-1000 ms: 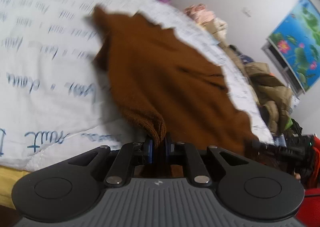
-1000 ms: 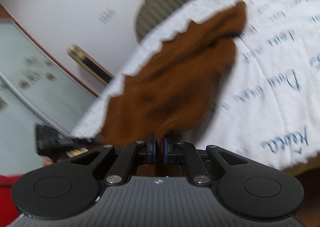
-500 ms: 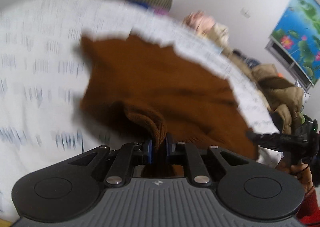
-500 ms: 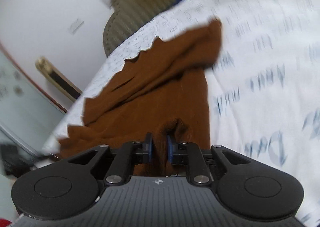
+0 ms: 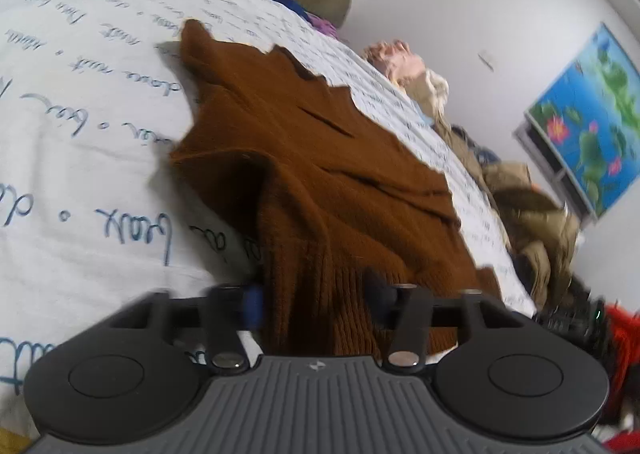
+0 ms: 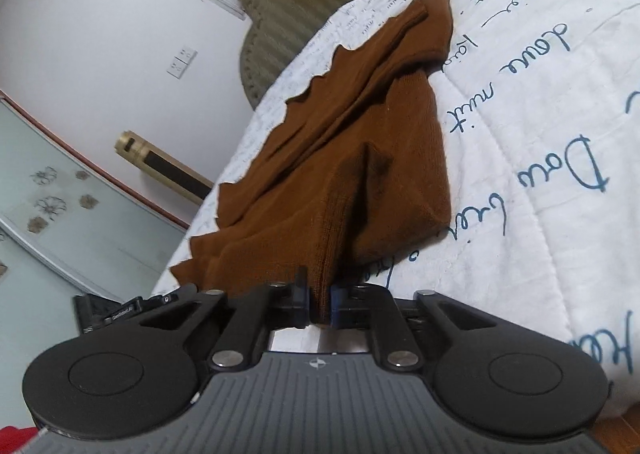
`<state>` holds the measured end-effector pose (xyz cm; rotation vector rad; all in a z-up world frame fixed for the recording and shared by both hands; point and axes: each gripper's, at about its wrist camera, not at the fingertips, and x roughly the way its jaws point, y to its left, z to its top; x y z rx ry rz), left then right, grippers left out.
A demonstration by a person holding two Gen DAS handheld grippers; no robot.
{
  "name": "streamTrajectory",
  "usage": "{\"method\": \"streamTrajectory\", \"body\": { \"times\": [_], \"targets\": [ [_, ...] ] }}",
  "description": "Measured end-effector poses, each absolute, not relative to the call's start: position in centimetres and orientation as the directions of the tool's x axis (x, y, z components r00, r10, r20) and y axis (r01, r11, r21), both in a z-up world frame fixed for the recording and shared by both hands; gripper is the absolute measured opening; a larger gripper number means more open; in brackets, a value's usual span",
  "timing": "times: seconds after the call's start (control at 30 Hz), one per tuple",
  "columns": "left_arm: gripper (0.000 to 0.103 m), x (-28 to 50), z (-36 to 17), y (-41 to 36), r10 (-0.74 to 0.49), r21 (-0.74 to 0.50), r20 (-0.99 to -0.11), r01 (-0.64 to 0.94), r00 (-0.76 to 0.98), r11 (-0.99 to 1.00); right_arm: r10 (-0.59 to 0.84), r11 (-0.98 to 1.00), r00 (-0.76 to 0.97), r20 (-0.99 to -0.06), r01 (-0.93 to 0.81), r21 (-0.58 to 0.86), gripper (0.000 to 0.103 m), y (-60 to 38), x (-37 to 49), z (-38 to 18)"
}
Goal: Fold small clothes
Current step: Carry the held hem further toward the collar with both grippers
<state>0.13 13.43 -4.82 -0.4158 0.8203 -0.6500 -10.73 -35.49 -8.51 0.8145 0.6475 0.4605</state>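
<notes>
A rust-brown knit sweater [image 5: 320, 158] lies crumpled across the middle of the frame on a bed [image 5: 80, 134], whose quilted white cover is printed with blue handwriting. The sweater's far edge is jagged and its near hem is ribbed. At the bottom centre the left claw [image 5: 318, 302] tilts downward, its blue pads wide apart with the ribbed hem between them. The right claw [image 6: 320, 302] points lower and flatter, its jaws closing tight on a raised fold of the knit.
</notes>
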Motion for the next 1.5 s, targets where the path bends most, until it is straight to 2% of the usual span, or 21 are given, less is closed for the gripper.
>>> {"method": "streamTrajectory", "body": {
  "times": [0.17,0.4,0.57,0.97,1.17,1.37,1.5],
  "targets": [
    [0.011,-1.3,-3.3,13.7,-0.651,-0.536,-0.525,0.382,0.548,0.753,0.587,0.624,0.751,-0.304,-0.18,0.76,0.012,-35.8,-12.7,-6.0],
    [0.011,-6.5,3.9,16.1,-0.683,-0.489,-0.358,0.495,0.636,0.718,0.6,0.604,0.786,-0.148,-0.324,0.728,0.012,-36.3,-15.8,-0.2],
    [0.011,-7.9,6.5,16.8,-0.696,-0.496,-0.282,0.521,0.66,0.695,0.604,0.595,0.791,-0.096,-0.368,0.714,0.012,-36.7,-16.7,1.5],
    [0.011,-9.9,7.3,14.4,-0.729,-0.403,-0.286,0.612,0.622,0.68,0.571,0.624,0.818,-0.076,-0.371,0.687,0.012,-37.3,-17.6,2.9],
    [0.011,-9.6,7.2,14.1,-0.734,-0.414,-0.287,0.612,0.615,0.674,0.55,0.619,0.834,-0.054,-0.363,0.697,0.012,-38.4,-17.9,2.9],
    [0.011,-6.3,7.9,14.1,-0.72,-0.442,-0.261,0.583,0.643,0.682,0.556,0.585,0.831,-0.028,-0.367,0.724,0.012,-38.9,-14.8,2.5],
    [0.011,-3.4,8.6,13.3,-0.687,-0.414,-0.273,0.562,0.674,0.716,0.542,0.577,0.84,-0.016,-0.358,0.734,0.012,-39.6,-11.1,3.0]
  ]
}}
